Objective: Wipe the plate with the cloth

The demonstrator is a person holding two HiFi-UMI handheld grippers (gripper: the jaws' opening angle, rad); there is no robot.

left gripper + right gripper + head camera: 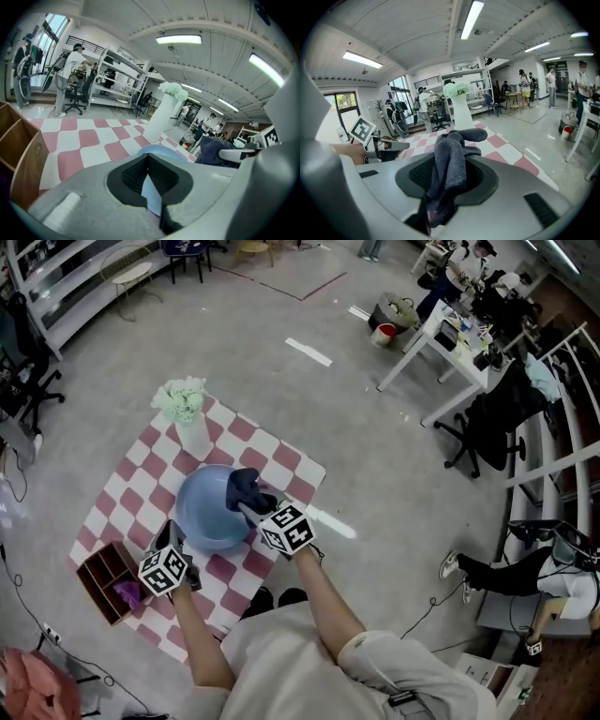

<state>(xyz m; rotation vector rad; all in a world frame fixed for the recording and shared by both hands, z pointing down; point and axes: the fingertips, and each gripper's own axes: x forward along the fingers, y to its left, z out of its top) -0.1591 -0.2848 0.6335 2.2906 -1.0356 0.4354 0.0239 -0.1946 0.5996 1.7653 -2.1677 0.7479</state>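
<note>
Left gripper (149,182) clamped on blue plate (157,151) rim, dark cloth (212,151) beyond, white vase (159,123) behind

No words, numbers or brand marks can be read in any view. Only black-and-white square marker patterns are seen, on the cube (164,570) of the left gripper (176,538) and on the cube (286,528) of the right gripper (246,509). No letters are formed by them.
</note>
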